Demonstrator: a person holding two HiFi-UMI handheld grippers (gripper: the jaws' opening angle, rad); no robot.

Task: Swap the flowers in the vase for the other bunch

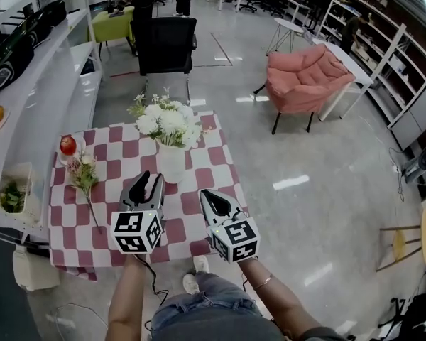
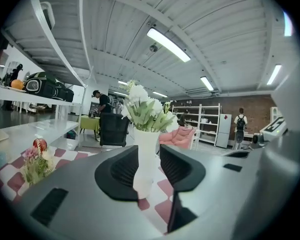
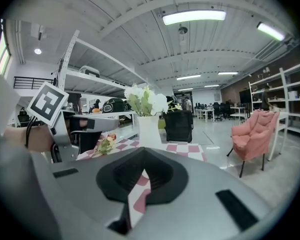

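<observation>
Because the table [image 1: 216,158] holds the vase [image 1: 172,165] of white flowers [image 1: 168,123] upright at its middle and the spare bunch [image 1: 84,175] lengthwise along its left edge, the left gripper [image 1: 148,180], jaws apart and empty, is nearer both; the right gripper [image 1: 211,197] is closed, empty.

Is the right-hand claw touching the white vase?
Apart: in the head view, checked tablecloth shows between the right gripper and the white vase.

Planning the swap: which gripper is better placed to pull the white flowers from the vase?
Probably left: the left gripper has open jaws lined up on the vase; the right gripper is shut.
</observation>
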